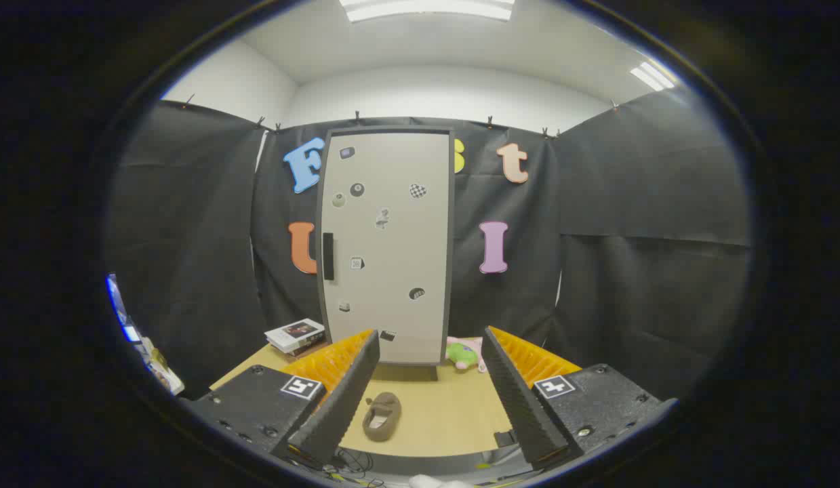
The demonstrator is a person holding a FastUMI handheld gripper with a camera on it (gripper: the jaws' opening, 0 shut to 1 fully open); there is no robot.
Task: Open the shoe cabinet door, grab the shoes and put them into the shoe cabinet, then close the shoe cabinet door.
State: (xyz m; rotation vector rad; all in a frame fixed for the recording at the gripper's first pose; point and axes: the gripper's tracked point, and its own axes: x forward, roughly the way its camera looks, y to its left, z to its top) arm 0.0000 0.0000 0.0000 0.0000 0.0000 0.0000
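In the middle of the frame, against the booth's black cloth wall, stands a tall pale shoe cabinet [386,247] with its door shut; a dark vertical handle [328,256] sits on the door's left edge, about halfway up, and small stickers dot the front. The cabinet rests at the far end of a light wooden table [453,413]. In the lower middle, a single brown shoe [382,415] lies on the table, just beside the inner edge of the left finger and well in front of the cabinet. The gripper [430,390] shows at the bottom of the frame with its two fingers spread wide apart, holding nothing. To the lower left of the cabinet is a stack of books [295,335], and at its lower right a pink and green soft toy [464,354]. The door is not yet opened, so the handle looks like the first target. It is narrow and close to the door's edge, so the fingers could slip off or shove the cabinet backwards, and a low approach might knock the shoe aside.
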